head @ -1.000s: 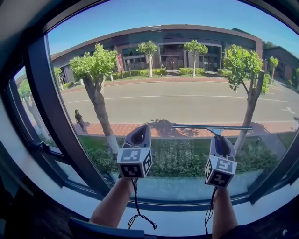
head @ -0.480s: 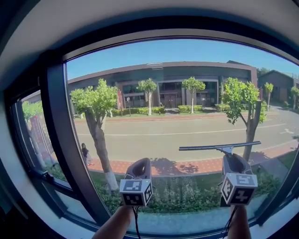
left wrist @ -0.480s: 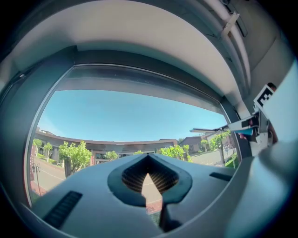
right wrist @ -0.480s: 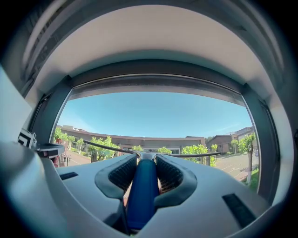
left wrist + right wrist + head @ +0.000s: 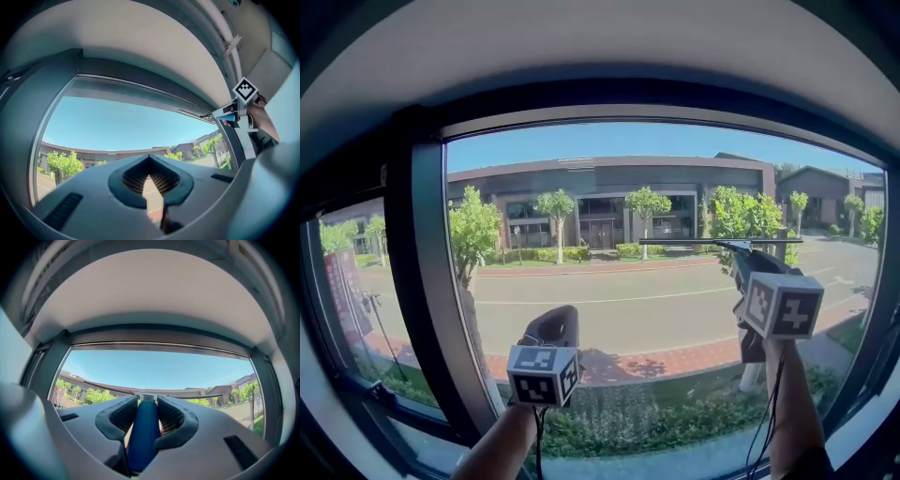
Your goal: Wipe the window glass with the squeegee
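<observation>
The window glass (image 5: pixel 619 309) fills the head view, with a street and buildings behind it. The squeegee's thin black blade (image 5: pixel 712 242) lies level against the upper right of the pane. My right gripper (image 5: pixel 748 261) is just under the blade, shut on the squeegee's blue handle (image 5: pixel 143 437); in the right gripper view the blade (image 5: pixel 117 391) spans the glass just beyond the jaws. Lower and to the left, my left gripper (image 5: pixel 555 326) points at the glass, its jaws (image 5: pixel 150 176) shut with nothing in them.
A thick dark mullion (image 5: pixel 427 281) bounds the pane on the left, with a narrower pane (image 5: pixel 352 300) beyond it. The dark top frame (image 5: pixel 656 108) and white ceiling sit above. The right frame post (image 5: pixel 883 309) stands close to my right arm.
My right gripper has lifted the squeegee from low on the pane up towards the top right. The left gripper has stayed low and drifted slightly left. The head view has tilted upward.
</observation>
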The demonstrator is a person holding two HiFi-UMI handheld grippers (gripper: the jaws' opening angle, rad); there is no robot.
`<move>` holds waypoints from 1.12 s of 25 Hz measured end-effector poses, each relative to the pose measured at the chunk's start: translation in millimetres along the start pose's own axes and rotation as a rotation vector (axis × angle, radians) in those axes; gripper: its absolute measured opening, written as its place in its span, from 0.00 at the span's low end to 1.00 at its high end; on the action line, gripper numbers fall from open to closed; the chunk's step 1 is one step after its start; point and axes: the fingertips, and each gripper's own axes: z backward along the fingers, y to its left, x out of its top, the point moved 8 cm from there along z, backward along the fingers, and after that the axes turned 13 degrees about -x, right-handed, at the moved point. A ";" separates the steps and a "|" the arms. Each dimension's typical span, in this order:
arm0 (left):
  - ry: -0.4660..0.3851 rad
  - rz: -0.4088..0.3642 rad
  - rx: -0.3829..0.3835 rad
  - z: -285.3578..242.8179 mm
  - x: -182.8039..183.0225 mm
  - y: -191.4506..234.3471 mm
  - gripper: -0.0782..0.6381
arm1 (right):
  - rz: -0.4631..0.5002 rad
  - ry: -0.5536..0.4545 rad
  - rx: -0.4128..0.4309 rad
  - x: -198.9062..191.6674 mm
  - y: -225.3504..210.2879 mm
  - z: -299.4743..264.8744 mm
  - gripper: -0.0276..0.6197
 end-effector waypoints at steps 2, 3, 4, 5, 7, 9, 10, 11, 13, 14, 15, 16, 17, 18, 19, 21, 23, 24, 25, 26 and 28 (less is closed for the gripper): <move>-0.026 0.009 -0.027 3.8 17.4 10.6 0.11 | 0.029 -0.024 -0.005 28.1 17.3 -5.5 0.24; -0.037 0.017 -0.042 5.6 25.8 15.6 0.11 | 0.043 -0.036 -0.005 42.0 25.0 -8.5 0.24; -0.045 0.022 -0.055 7.1 34.1 20.6 0.11 | 0.051 -0.047 -0.005 55.5 31.5 -11.9 0.25; -0.049 0.020 -0.063 8.0 41.8 25.9 0.11 | 0.053 -0.057 -0.010 68.3 36.6 -15.6 0.25; -0.053 -0.006 -0.049 9.7 54.0 39.1 0.11 | 0.046 -0.078 -0.026 92.6 46.0 -22.8 0.25; -0.065 -0.009 -0.015 14.3 62.2 54.1 0.11 | 0.039 -0.103 -0.029 115.1 57.2 -29.8 0.24; -0.074 0.007 -0.004 17.4 63.8 60.2 0.11 | 0.032 -0.113 -0.028 125.1 62.2 -33.5 0.24; -0.081 0.024 0.004 20.5 63.7 64.7 0.11 | 0.024 -0.121 -0.028 134.2 66.2 -37.5 0.24; -0.086 0.040 0.014 25.4 60.1 69.5 0.11 | 0.014 -0.134 -0.036 150.7 72.3 -47.0 0.24; -0.085 0.041 0.017 26.7 57.9 70.8 0.11 | 0.013 -0.138 -0.041 158.2 75.0 -52.5 0.25; -0.085 0.042 0.018 27.3 56.1 72.2 0.11 | 0.013 -0.141 -0.046 164.9 77.8 -57.9 0.24; -0.086 0.045 0.021 27.5 55.4 74.2 0.11 | 0.013 -0.142 -0.049 170.8 81.0 -62.7 0.25; -0.088 0.049 0.025 27.6 55.5 76.6 0.11 | 0.012 -0.144 -0.050 175.4 84.5 -66.7 0.24; -0.090 0.050 0.029 28.0 56.3 78.9 0.11 | 0.013 -0.147 -0.050 178.7 88.2 -69.4 0.25; -0.092 0.050 0.034 28.7 57.4 80.2 0.11 | 0.017 -0.150 -0.053 180.8 91.2 -70.8 0.24; -0.097 0.045 0.039 30.8 59.4 79.0 0.11 | 0.032 -0.165 -0.063 183.7 94.5 -71.5 0.24; -0.098 0.031 0.042 33.4 59.8 76.8 0.11 | 0.043 -0.185 -0.078 186.4 95.3 -72.1 0.24; -0.096 0.025 0.045 34.5 59.2 77.0 0.11 | 0.042 -0.193 -0.085 188.0 95.4 -73.5 0.24; -0.093 0.021 0.050 35.5 58.2 78.1 0.11 | 0.039 -0.198 -0.090 189.6 95.5 -75.7 0.24; -0.091 0.019 0.056 36.4 57.2 79.7 0.11 | 0.035 -0.199 -0.094 190.9 95.5 -78.3 0.24; -0.089 0.020 0.065 37.3 55.5 81.9 0.11 | 0.025 -0.186 -0.090 190.4 95.2 -83.1 0.24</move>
